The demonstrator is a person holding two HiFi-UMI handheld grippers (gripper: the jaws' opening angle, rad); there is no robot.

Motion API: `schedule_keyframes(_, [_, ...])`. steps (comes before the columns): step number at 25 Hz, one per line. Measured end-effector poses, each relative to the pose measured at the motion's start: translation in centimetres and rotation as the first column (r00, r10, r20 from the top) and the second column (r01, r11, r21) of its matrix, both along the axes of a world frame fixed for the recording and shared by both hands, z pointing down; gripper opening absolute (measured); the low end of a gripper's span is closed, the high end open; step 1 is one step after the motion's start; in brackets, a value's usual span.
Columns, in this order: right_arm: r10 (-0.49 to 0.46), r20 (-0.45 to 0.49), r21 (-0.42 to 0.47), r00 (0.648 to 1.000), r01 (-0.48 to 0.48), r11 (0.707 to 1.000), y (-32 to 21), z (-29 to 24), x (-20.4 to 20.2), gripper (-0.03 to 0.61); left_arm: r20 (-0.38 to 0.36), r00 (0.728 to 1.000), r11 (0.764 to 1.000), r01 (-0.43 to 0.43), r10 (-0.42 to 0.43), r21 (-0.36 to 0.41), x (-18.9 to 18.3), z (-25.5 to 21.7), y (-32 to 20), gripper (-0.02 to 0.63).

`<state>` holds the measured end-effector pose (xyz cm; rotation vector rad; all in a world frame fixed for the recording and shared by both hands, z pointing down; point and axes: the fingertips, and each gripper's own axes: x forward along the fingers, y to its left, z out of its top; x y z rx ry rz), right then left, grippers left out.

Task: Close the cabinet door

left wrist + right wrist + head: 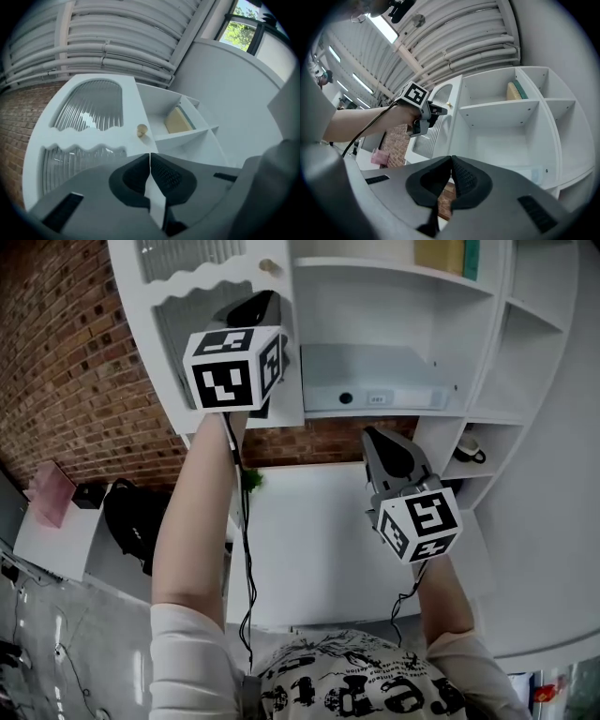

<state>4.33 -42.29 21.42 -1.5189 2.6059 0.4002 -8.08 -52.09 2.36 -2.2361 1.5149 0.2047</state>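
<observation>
Head view crops the cabinet door [187,282] above; left hand-held gripper [149,161] and right hand-held gripper [451,163] sit closed, empty.

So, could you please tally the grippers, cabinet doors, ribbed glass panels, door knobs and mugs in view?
Grippers: 2 (left gripper, right gripper)
Cabinet door: 1
Ribbed glass panels: 2 (upper panel, lower panel)
Door knob: 1
Mug: 1
Total: 7
</observation>
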Motion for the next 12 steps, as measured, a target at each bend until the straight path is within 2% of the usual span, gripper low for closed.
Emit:
schedule_keyframes(6, [-0.002, -0.006, -0.013, 1.000, 0.002, 1.000, 0.8, 2.0, -0.8, 0.015, 0.066, 0.989, 0.988, -0.130, 0.136, -0.088, 1.8, 6.3, 2.0, 0.014])
schedule_keyframes(12, [0.028, -0.045, -0.035, 0.999, -0.030, 0.999, 1.3, 4.7, -1.1, 0.015, 0.070, 0.979, 0.970, -0.178, 0.192, -0.163, 1.5, 13.1, 3.7, 0.014])
